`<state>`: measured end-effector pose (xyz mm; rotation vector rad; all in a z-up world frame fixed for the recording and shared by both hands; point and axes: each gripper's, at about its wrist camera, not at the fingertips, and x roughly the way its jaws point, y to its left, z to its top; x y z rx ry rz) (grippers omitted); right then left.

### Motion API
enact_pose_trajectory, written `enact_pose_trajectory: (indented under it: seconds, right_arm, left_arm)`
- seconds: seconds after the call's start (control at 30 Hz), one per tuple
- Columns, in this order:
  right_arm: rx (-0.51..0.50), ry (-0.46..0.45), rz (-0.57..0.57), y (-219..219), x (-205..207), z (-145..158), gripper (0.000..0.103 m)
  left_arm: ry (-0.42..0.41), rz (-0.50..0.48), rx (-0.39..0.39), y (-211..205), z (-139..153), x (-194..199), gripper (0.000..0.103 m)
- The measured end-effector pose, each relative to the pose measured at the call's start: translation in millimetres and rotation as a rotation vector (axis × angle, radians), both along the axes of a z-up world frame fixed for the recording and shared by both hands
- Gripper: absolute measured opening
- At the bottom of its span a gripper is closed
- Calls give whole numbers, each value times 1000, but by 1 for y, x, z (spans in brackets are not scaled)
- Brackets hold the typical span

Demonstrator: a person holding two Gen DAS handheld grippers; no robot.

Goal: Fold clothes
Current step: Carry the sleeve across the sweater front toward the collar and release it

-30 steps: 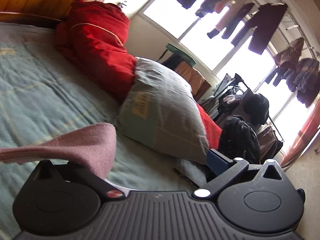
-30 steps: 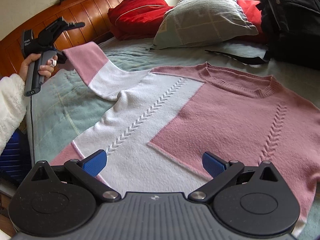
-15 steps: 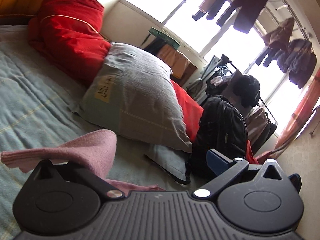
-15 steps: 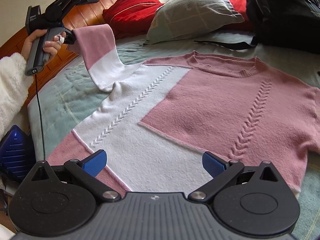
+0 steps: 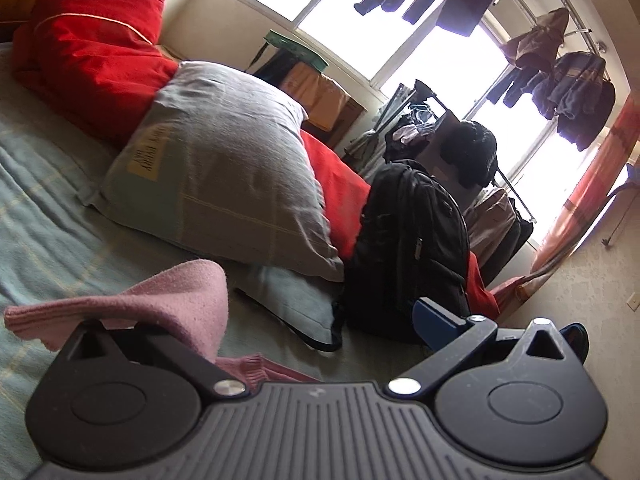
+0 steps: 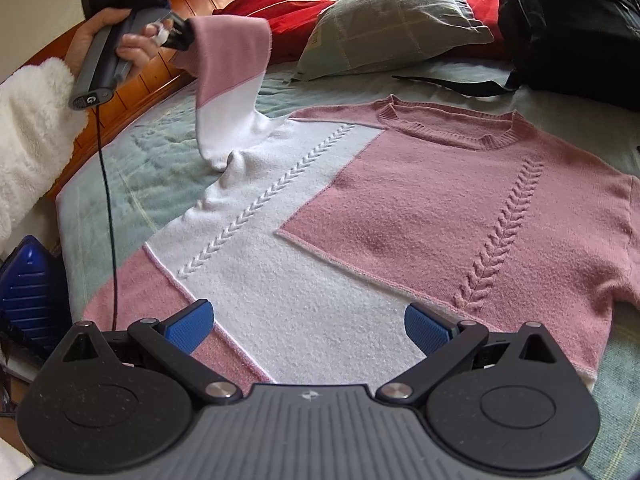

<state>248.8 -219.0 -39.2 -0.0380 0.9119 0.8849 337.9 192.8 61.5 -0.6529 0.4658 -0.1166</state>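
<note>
A pink and white knit sweater lies flat, front up, on the green bedspread. Its left sleeve is lifted off the bed by my left gripper, seen at the upper left of the right wrist view. In the left wrist view the pink cuff drapes over the left finger; the right finger pad stands far from it, so the jaws look wide while the cuff hangs on one finger. My right gripper is open and empty, low over the sweater's hem.
A grey pillow and red pillows lie at the head of the bed by the wooden headboard. A black backpack with a loose strap sits on the bed at the right. A blue object is beside the bed's left edge.
My left gripper has lifted the sleeve higher and carried it rightward toward the sweater's body, turning toward the window. My right gripper has moved slightly closer to the hem, still open.
</note>
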Motion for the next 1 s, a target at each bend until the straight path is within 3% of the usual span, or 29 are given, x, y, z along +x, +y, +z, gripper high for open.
enact_pose_trajectory:
  seconds: [0.27,0.57,1.0]
  right_arm:
    - [-7,2,-10,-7,-2,-1,103]
    - [-15,8,-33,-18,-4,-2,103]
    - [-50,9,-41,-25,-8,-2,103]
  left_arm:
    - [41,-50,5,-35,-11,14,102]
    - [196,-83,67,-80,-43,30,102]
    - [206,-129,136,-141,-73,40,102]
